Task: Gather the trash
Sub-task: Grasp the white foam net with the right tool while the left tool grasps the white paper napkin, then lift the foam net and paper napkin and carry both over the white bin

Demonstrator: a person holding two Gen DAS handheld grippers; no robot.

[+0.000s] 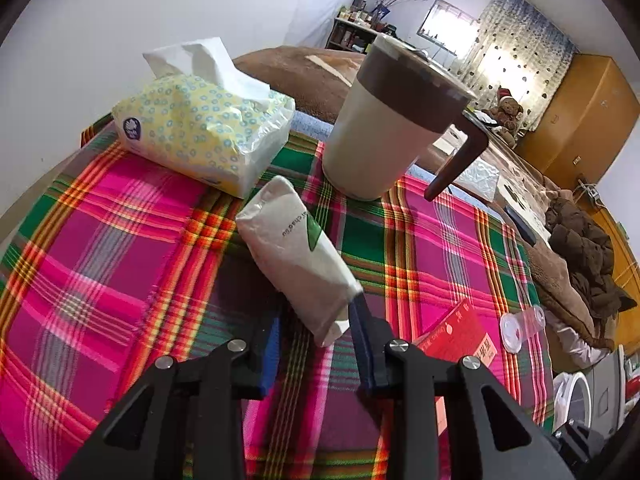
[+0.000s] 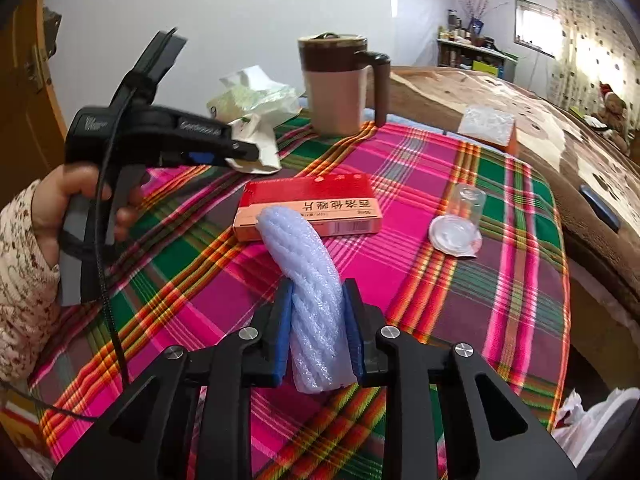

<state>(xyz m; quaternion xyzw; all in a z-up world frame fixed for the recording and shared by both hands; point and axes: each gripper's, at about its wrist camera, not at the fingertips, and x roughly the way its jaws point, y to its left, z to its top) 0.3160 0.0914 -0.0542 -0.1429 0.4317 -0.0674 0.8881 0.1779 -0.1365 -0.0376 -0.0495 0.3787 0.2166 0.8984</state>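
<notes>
Left gripper (image 1: 316,336) is raised just above the plaid-covered desk (image 1: 120,240), pointing toward the far wall. A white paper packet (image 1: 296,252) with a green leaf mark sticks out forward between its jaws; only the right jaw seems to touch the packet's near end, and a gap shows on the left side, so whether the jaws are clamped cannot be told from this view. In the right wrist view, the person's left hand (image 2: 68,208) wraps the gripper's handle, fingers around the trigger, sleeve patterned; the tool is held level, with crumpled white paper at its tip.

Right gripper (image 2: 318,320) hovers low over the desk's near edge, aimed at the middle of the cloth. Its jaws are pressed on a roll of white foam netting (image 2: 304,264), which rises and curves away to the left.

Still lying on the cloth: a red medicine box (image 2: 312,208) just beyond the foam, and a clear plastic cup (image 2: 468,204) on its side with a peeled lid (image 2: 454,236) touching it. A tissue pack (image 1: 200,128) and a lidded mug (image 1: 384,128) stand at the far side.
</notes>
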